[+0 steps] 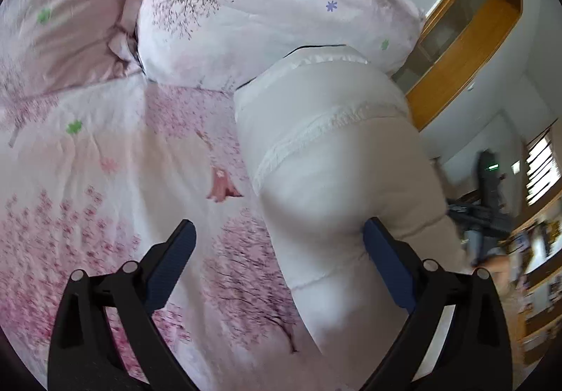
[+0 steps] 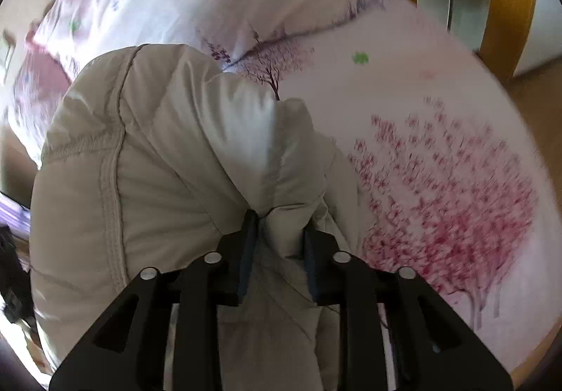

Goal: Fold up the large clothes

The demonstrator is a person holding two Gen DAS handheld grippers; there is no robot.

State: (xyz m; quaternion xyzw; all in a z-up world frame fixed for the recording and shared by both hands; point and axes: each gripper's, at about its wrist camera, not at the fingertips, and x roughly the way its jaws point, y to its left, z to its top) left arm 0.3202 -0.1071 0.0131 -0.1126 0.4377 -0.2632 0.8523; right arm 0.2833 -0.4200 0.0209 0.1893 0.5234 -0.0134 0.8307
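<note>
Two right fingers (image 2: 247, 243) clamp the beige jacket (image 2: 158, 162); left fingers (image 1: 175, 250) spread, one touching it.

A home bedroom: bed (image 1: 105, 152) with blossom-print sheet (pillows (image 1: 267, 11) too).

Bed sheet (image 1: 87, 180), pink with blossom-tree print, covers the bed. Matching pillow (image 1: 263, 4) lies at its head. Wooden-framed cabinet (image 1: 467, 39) stands beyond.

One beige padded jacket (image 1: 337, 159) lies on one blossom-print bedsheet (image 1: 105, 180). One matching folded quilt (image 1: 267, 11) sits beyond the jacket. Two grippers: left gripper (image 1: 277, 233), right gripper (image 2: 279, 226).
</note>
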